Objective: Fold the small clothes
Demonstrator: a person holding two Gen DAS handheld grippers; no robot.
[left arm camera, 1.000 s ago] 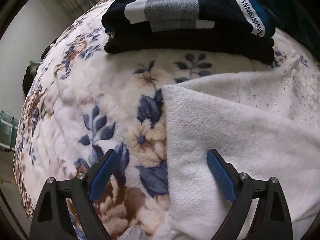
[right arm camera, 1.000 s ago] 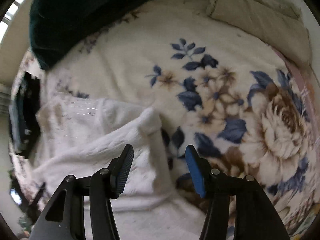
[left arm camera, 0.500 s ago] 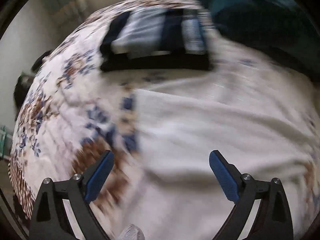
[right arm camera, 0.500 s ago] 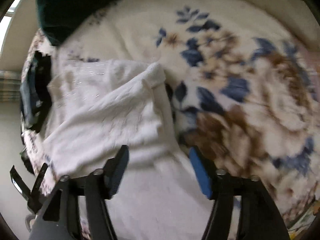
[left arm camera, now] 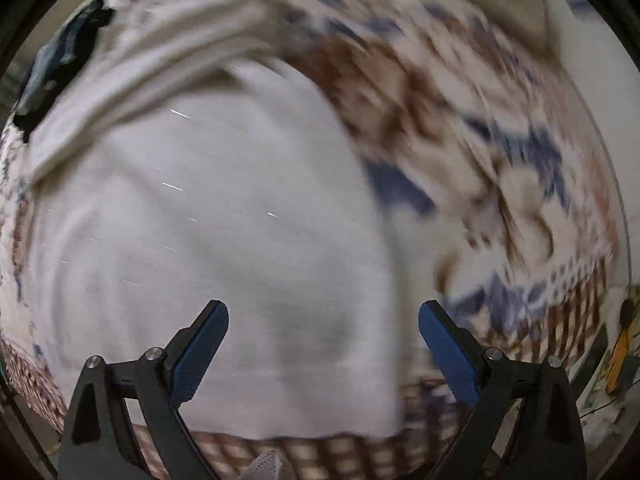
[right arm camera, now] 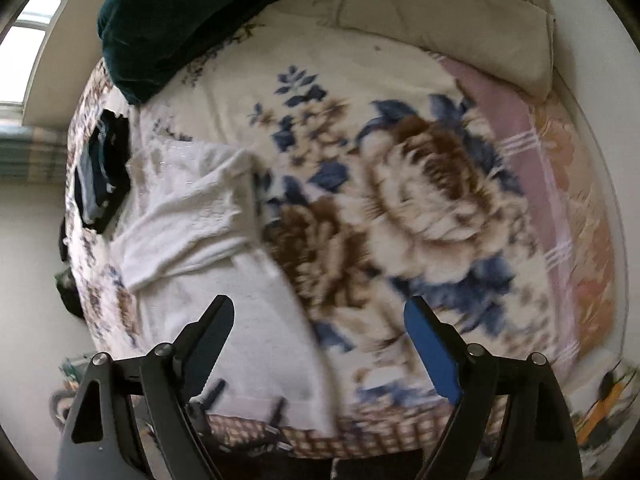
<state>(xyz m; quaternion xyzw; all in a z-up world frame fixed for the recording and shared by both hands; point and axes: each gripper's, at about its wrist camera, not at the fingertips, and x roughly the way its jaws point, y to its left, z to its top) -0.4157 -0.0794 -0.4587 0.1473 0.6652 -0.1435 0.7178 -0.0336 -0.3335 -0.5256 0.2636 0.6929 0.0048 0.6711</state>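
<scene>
A white knit sweater [left arm camera: 208, 216] lies spread on the floral blanket [left arm camera: 500, 152], one sleeve folded across its upper part. The left wrist view is blurred by motion. My left gripper [left arm camera: 322, 332] is open and empty, held above the sweater's lower hem near its right edge. The sweater also shows in the right wrist view [right arm camera: 200, 216], at the left of the bed. My right gripper [right arm camera: 320, 332] is open and empty, above the sweater's lower right corner and the blanket [right arm camera: 420, 208].
A stack of dark folded clothes [right arm camera: 102, 172] lies beyond the sweater at the far left. A dark green blanket [right arm camera: 192, 12] and a beige pillow [right arm camera: 448, 20] sit at the head of the bed. The bed's front edge [right arm camera: 360, 432] runs just below the grippers.
Both grippers have pulled back toward the bed's front edge and swung right. The left view now looks over the sweater's hem instead of its left edge. Both stay open.
</scene>
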